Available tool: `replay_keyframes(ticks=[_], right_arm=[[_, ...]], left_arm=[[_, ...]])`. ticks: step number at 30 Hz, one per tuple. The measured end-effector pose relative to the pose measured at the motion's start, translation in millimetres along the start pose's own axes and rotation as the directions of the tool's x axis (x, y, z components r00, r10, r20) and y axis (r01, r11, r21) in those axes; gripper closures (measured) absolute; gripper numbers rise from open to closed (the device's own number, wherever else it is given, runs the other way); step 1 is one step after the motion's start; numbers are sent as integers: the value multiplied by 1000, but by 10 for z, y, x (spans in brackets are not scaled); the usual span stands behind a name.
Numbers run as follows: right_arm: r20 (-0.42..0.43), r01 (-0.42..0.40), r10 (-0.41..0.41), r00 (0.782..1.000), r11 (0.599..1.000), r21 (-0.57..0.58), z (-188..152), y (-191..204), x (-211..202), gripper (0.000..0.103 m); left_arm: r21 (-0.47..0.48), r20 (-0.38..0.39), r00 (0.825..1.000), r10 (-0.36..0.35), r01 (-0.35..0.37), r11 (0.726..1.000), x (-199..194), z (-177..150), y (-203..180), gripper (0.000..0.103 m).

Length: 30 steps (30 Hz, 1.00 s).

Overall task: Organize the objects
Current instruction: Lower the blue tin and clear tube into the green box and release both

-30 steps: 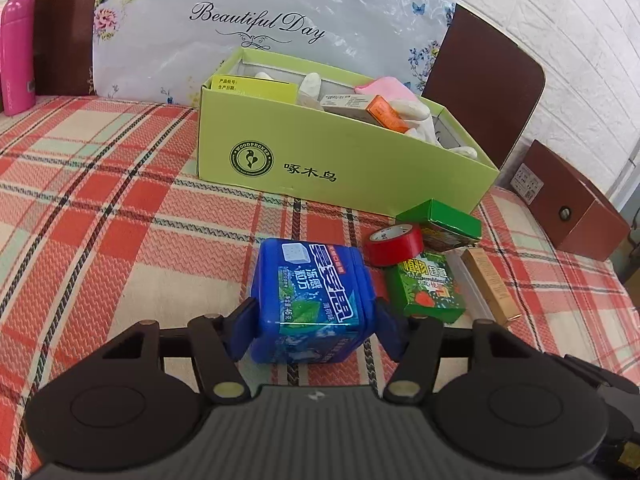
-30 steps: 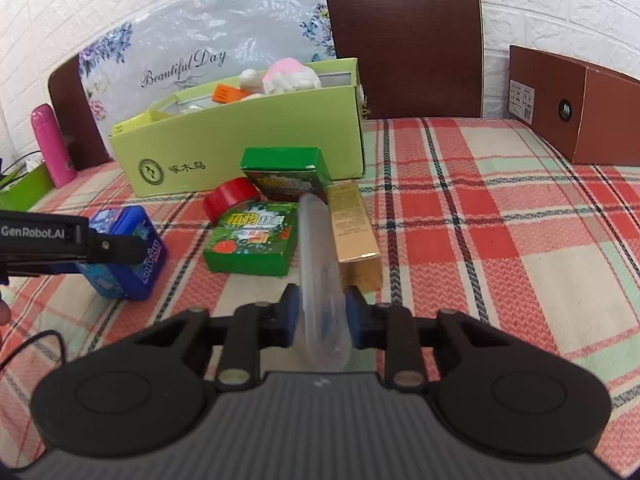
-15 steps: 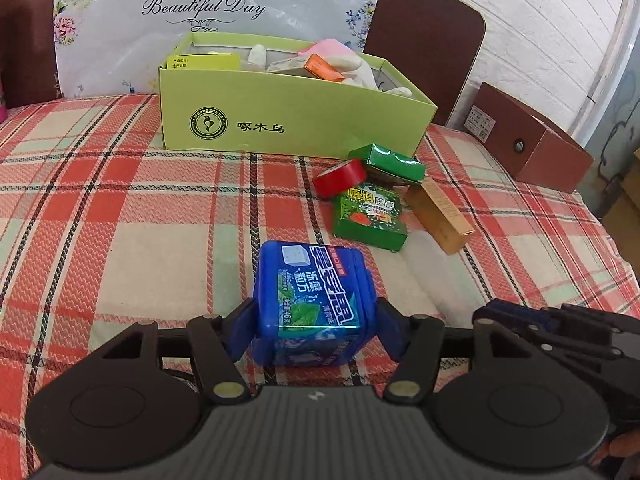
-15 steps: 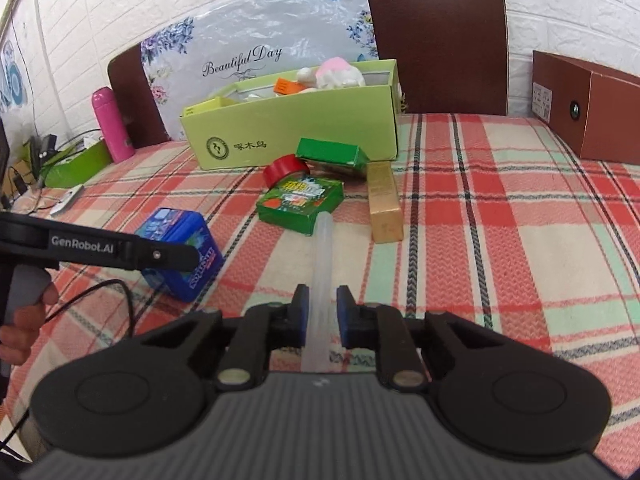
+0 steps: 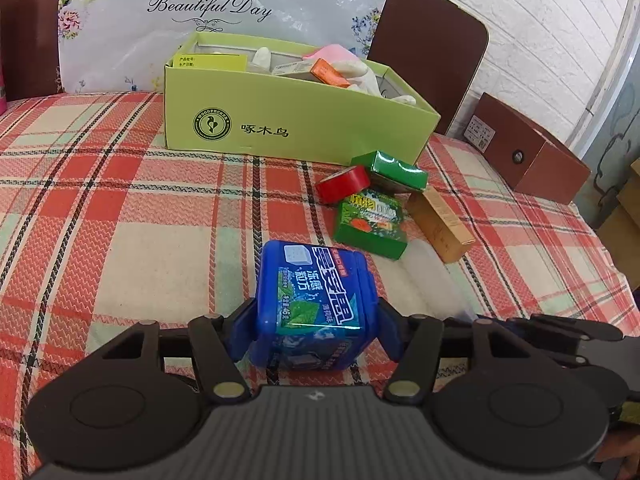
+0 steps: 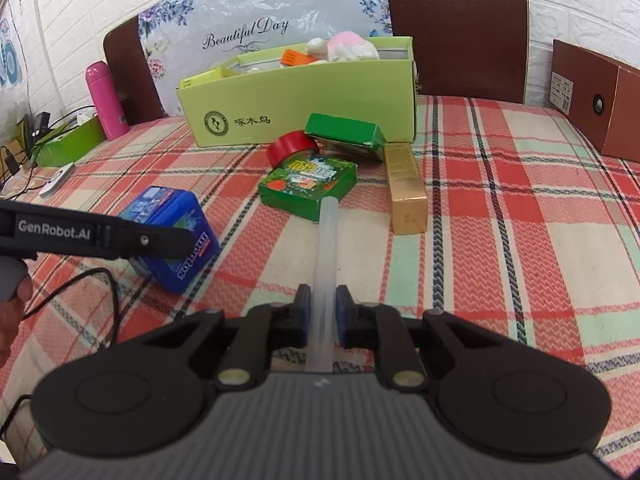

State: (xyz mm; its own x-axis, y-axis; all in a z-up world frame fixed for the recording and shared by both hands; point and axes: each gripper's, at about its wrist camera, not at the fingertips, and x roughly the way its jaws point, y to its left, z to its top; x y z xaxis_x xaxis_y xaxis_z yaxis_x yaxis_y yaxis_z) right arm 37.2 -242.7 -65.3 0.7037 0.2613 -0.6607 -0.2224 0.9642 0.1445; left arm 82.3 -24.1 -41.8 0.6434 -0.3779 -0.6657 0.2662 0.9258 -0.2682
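Note:
My left gripper (image 5: 316, 330) is shut on a blue mint box (image 5: 314, 300) and holds it above the plaid tablecloth. The same box (image 6: 176, 232) and the left gripper's finger (image 6: 120, 236) show at the left of the right wrist view. My right gripper (image 6: 323, 312) is shut on a clear plastic tube (image 6: 326, 264) that points forward, lifted off the cloth. A light green open box (image 5: 296, 120) with several items inside stands at the back; it also shows in the right wrist view (image 6: 304, 104).
In front of the green box lie a red tape roll (image 6: 290, 146), a dark green box (image 6: 344, 134), a green printed packet (image 6: 308, 186) and a gold carton (image 6: 404, 188). A brown box (image 6: 596, 96) stands at the right, a pink bottle (image 6: 106, 100) at the left.
Both grippers have lifted and drawn back from the pile with their loads. The tube has turned edge-on between the right fingers. The blue box has stayed gripped.

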Motion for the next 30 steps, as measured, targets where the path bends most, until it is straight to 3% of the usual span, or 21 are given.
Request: replay_keyframes(ticks=[13,22,30], right_arm=[[162,-57,61,985,998,-33,400,56,-376,92],[276,-15,34,961,998,-69,901,37,-345,92],[335,34,-16,942,998,-47,1456,-122,-30,92]], left_arm=[[-12,133,990,-48,51,999,-279,381,-6,41],[23,277,960,-44,39,999,-418,976,-96,41],[2,348,938,-2,1,1000,-170,1533,-119,41]])
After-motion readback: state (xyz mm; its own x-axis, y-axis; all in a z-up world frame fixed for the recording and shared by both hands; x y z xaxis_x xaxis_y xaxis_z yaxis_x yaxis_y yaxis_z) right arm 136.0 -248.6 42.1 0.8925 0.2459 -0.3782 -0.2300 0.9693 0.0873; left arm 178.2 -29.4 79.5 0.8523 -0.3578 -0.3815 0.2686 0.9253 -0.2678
